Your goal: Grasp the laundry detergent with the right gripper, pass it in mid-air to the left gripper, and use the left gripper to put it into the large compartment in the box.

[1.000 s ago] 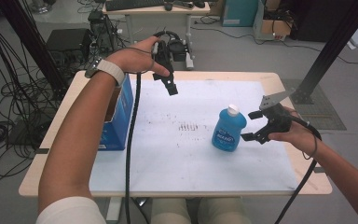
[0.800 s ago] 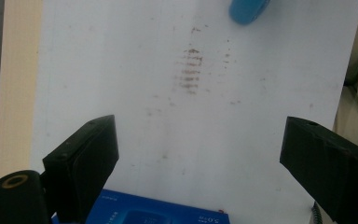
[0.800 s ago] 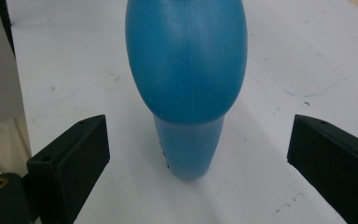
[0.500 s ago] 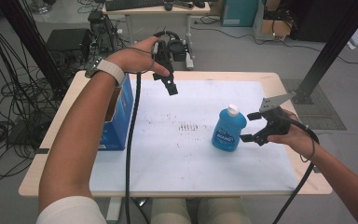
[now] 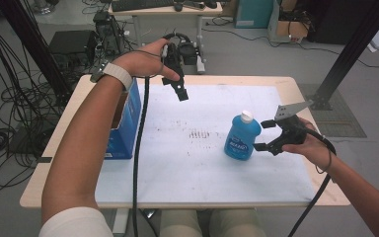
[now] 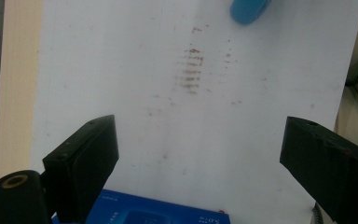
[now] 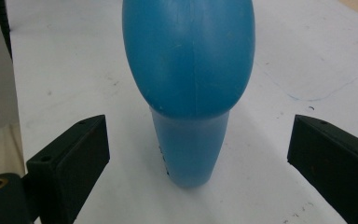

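Probably the blue bottle (smooth, rigid plastic) suits a mid-body grip; right gripper jaws spread, empty.

Blue bottle with white cap stands upright on the white mat, right of centre.
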